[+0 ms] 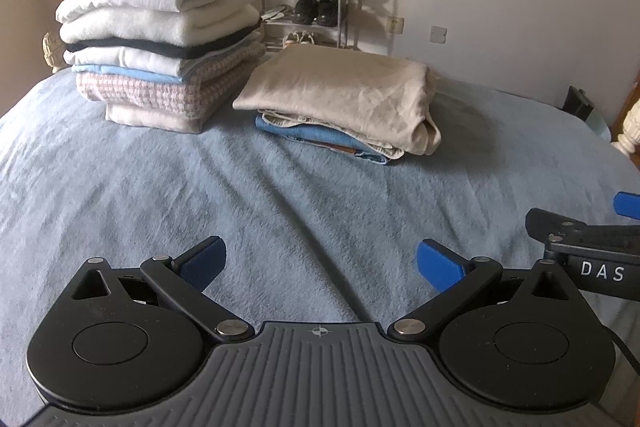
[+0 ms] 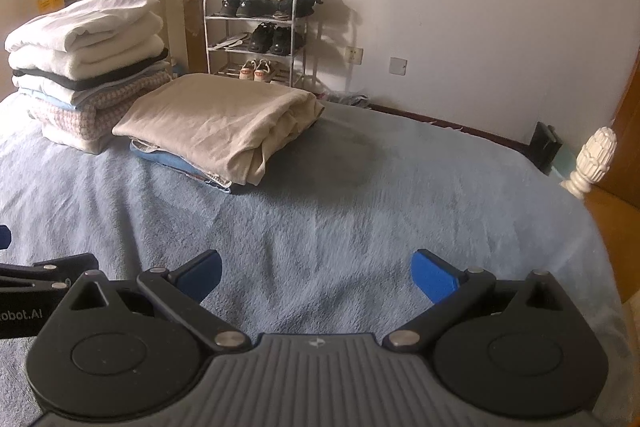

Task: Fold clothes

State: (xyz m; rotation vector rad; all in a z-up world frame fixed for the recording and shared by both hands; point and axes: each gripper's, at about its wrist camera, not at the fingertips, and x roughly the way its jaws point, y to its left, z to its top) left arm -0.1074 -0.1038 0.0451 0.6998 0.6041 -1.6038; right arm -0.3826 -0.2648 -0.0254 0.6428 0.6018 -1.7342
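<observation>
Beige garment (image 1: pixel 344 95) folded flat (atop denim); each gripper (image 1: pixel 320 263) (image 2: pixel 316 275) spread apart.

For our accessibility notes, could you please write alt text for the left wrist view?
The open left gripper hovers empty over a blue blanket. Beyond sit a tall stack and a beige-topped low stack of folded clothes, a shoe rack behind.

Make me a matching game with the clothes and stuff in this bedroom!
Things:
1. tall pile
2. beige garment
3. shoe rack
4. left gripper

Places or states:
A. open, holding nothing
B. against the wall behind the bed
C. top of the low pile
D. white folded clothes on top, pink checked one lower down

Pairs: 1-D, 2-C, 3-B, 4-A
</observation>
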